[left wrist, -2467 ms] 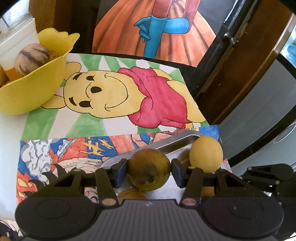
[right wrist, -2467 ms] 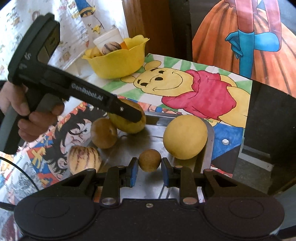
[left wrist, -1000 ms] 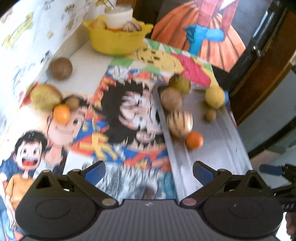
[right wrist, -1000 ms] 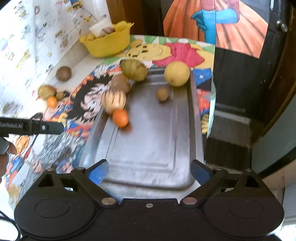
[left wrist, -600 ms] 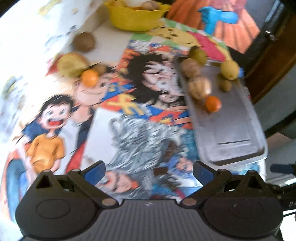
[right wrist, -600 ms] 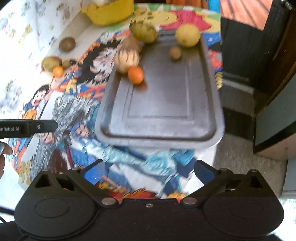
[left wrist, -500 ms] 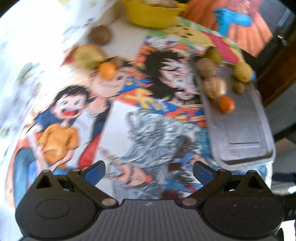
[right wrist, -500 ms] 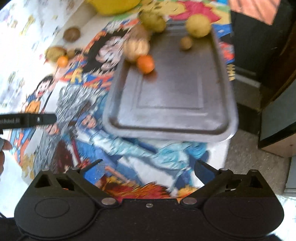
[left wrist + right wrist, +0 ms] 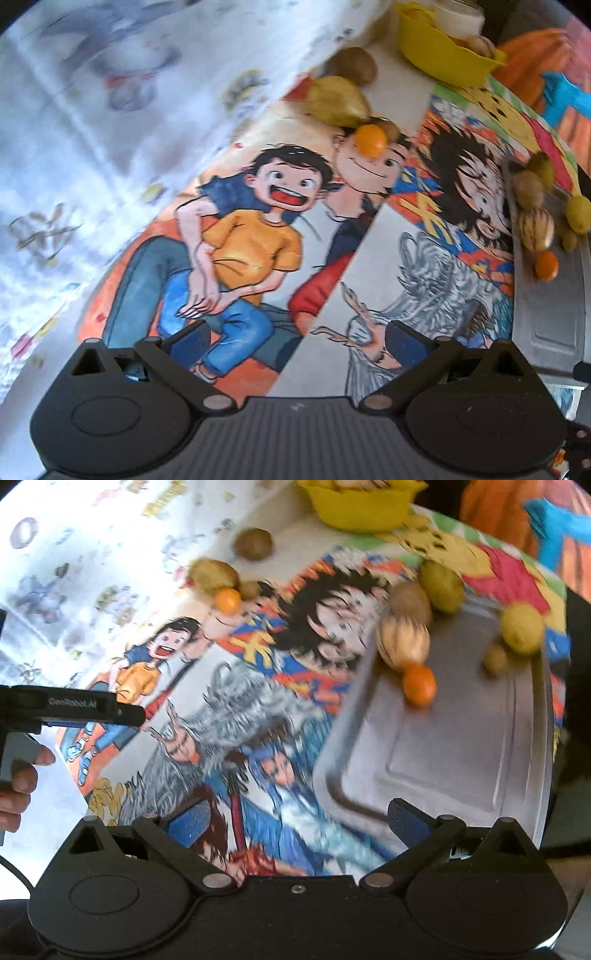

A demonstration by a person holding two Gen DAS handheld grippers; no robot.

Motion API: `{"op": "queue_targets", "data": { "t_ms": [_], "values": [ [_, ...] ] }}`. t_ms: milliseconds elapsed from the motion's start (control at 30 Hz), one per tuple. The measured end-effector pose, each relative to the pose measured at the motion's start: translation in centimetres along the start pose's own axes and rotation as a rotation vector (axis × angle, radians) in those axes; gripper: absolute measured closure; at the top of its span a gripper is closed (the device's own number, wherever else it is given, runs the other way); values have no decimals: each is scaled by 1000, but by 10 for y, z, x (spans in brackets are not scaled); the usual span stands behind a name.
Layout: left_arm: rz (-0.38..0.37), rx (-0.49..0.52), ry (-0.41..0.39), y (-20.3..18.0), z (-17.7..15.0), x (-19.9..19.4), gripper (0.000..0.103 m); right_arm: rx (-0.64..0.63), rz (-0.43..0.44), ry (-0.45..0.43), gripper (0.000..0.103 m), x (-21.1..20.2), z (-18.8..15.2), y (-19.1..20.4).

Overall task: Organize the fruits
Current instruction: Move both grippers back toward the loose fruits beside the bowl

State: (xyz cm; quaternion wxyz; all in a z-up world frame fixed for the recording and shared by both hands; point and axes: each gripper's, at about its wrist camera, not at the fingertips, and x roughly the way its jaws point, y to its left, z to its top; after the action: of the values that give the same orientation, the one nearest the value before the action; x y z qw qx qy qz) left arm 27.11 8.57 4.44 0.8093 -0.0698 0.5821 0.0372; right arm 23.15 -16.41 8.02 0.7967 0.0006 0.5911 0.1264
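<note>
Where metal tray [image 9: 461,775] serves as landmark: six fruits clustered at far end, orange fruit [image 9: 418,684] nearest; four loose fruits well left, near yellow bowl [image 9: 360,507]. Left gripper [image 9: 295,341], right gripper [image 9: 295,821]: jaws wide apart, empty.

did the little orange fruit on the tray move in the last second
No. The small orange fruit sits in the same spot on the metal tray, just below the striped fruit; only the camera shifted.

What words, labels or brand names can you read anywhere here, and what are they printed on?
"GenRobot.AI": white lettering along the black finger of the left gripper, right wrist view.
Yellow lettering on the white patterned wall covering: too blurred to read.
Nothing else legible.
</note>
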Motion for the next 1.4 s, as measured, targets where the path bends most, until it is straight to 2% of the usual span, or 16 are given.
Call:
{"op": "queue_targets", "data": {
  "t_ms": [267, 433, 567, 767, 933, 1067, 1200, 1300, 1400],
  "values": [
    [9, -99, -6, 9, 1, -4, 1, -103, 56, 12, 1, -1, 36, 3],
    [11, -131, -52, 9, 3, -3, 1, -266, 76, -13, 1, 2, 68, 0],
    [-4, -99, -139, 0, 4, 1, 1, -507, 74, -45, 1, 6, 96, -3],
    [8, 8, -291, -26, 17, 6, 1, -1003, 62, -93, 1, 24, 131, -3],
    [44, 146, -370, -46, 33, 18, 1, -1264, 103, -119, 1, 52, 157, -5],
    [71, 224, -400, -55, 43, 30, 1, -1373, 104, -127, 2, 80, 170, -7],
    [82, 270, -414, -59, 47, 43, 1, -1422, 103, -172, 5, 102, 179, -14],
    [103, 308, -427, -62, 50, 53, 1, -1409, 62, -231, 6, 112, 187, -20],
    [109, 308, -432, -64, 53, 56, 1, -1329, 32, -266, 6, 117, 201, -26]
  ]
}}
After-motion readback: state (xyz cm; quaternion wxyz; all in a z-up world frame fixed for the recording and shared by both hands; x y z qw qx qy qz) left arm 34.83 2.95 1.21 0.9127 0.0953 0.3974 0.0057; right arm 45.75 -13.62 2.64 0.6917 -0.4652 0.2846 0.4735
